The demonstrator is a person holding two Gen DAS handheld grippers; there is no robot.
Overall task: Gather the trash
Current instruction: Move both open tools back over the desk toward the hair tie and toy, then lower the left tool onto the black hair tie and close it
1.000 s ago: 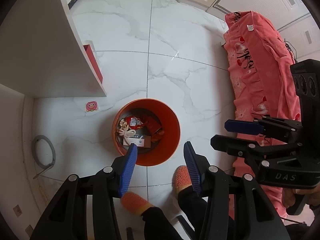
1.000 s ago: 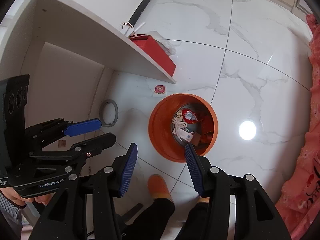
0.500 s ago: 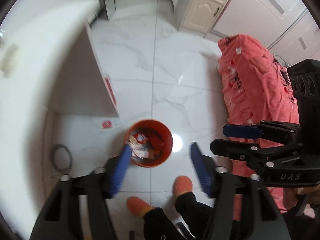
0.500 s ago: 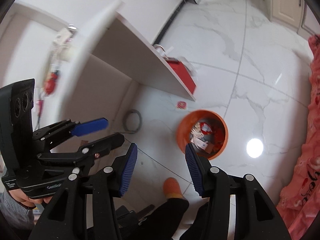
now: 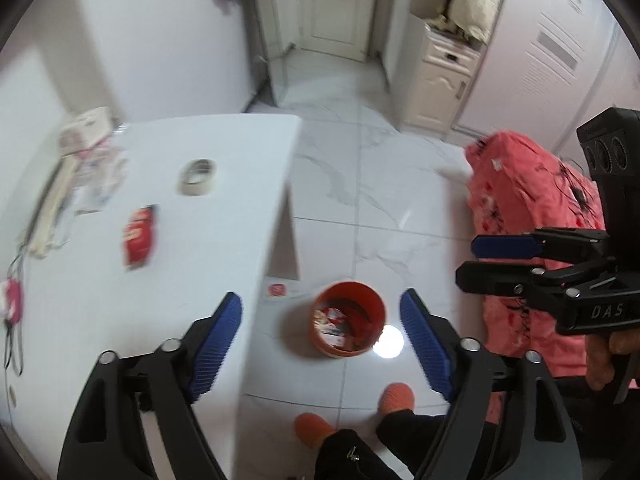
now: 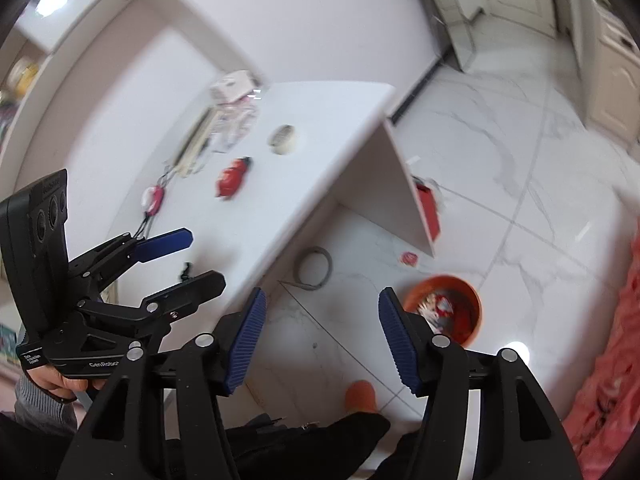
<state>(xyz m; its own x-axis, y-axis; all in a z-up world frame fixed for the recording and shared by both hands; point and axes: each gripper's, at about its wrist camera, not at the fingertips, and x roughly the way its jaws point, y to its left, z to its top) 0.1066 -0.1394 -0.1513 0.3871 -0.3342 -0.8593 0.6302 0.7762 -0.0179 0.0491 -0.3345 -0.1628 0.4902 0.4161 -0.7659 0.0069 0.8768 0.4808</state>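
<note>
Both grippers are held up, jaws spread wide and holding nothing: the left gripper (image 5: 320, 326) hangs above the counter's (image 5: 208, 216) edge, the right gripper (image 6: 320, 336) beside it over the floor. The bin (image 5: 349, 318) stands on the floor just off the counter's corner, already part full, handy for dropping things in. The likely next trash is the red wrapper (image 5: 138, 237) lying on the counter, near a tape roll (image 5: 198, 176). Another small wrapper (image 5: 277, 289) lies on the floor beside the bin.
</note>
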